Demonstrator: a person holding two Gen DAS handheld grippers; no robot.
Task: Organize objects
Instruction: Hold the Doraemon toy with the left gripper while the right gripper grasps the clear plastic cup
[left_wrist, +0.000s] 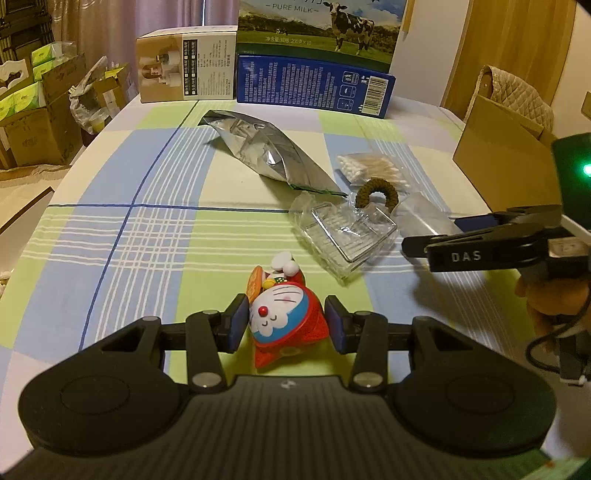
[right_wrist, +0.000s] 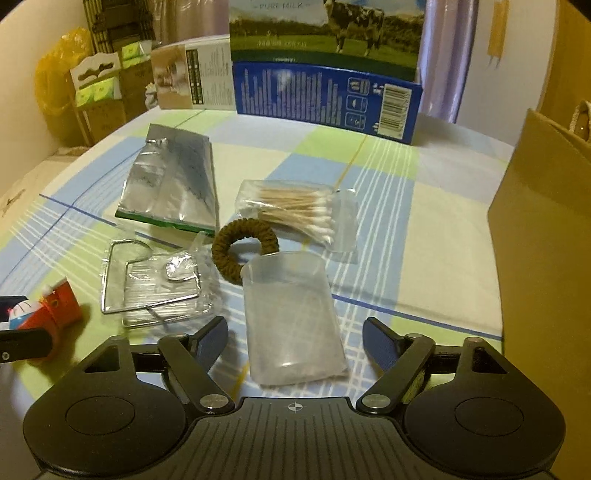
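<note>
Left gripper (left_wrist: 287, 325): closing around red cartoon-cat figurine (left_wrist: 282, 317), pads beside it, contact unclear. Right gripper (right_wrist: 295, 339): spread wide, clear plastic pouch (right_wrist: 291, 321) flat between fingers on bench (right_wrist: 424, 240).

Two wrist fisheyes, low and close over the checked tablecloth (left_wrist: 147, 229), facing the milk carton (right_wrist: 325, 33), shared clutter between.

Dim, warm indoor light; soft shadows, foil glare, fisheye-bent edges, slight blur.
</note>
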